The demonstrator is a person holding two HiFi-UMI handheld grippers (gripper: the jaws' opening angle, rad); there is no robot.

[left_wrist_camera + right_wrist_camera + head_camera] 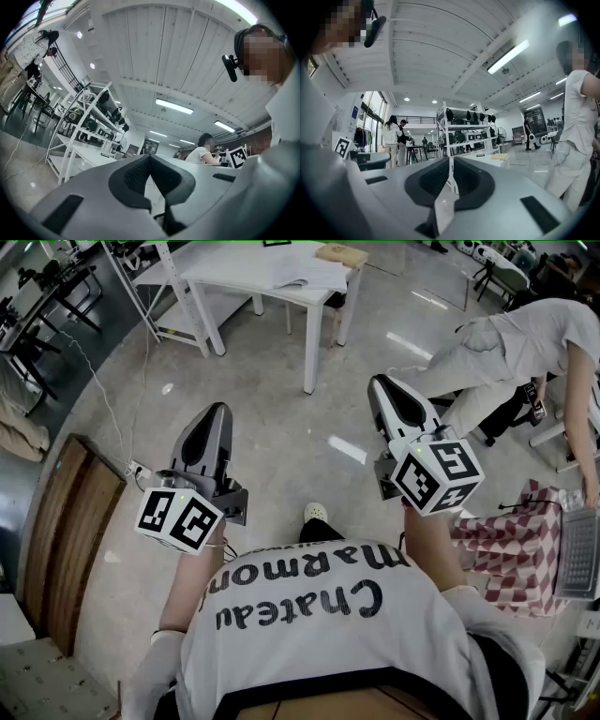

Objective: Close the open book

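The open book lies with its pale pages up on a white table at the far top of the head view, well beyond both grippers. My left gripper is held out over the floor, jaws together with nothing between them; its black pads meet in the left gripper view. My right gripper points the same way, level, and is also shut and empty, its pads closed in the right gripper view. Neither gripper is near the book.
A tan pad lies on the table beside the book. A person bends over at the right near a checkered cloth. White shelving stands left of the table; a wooden board lies at left.
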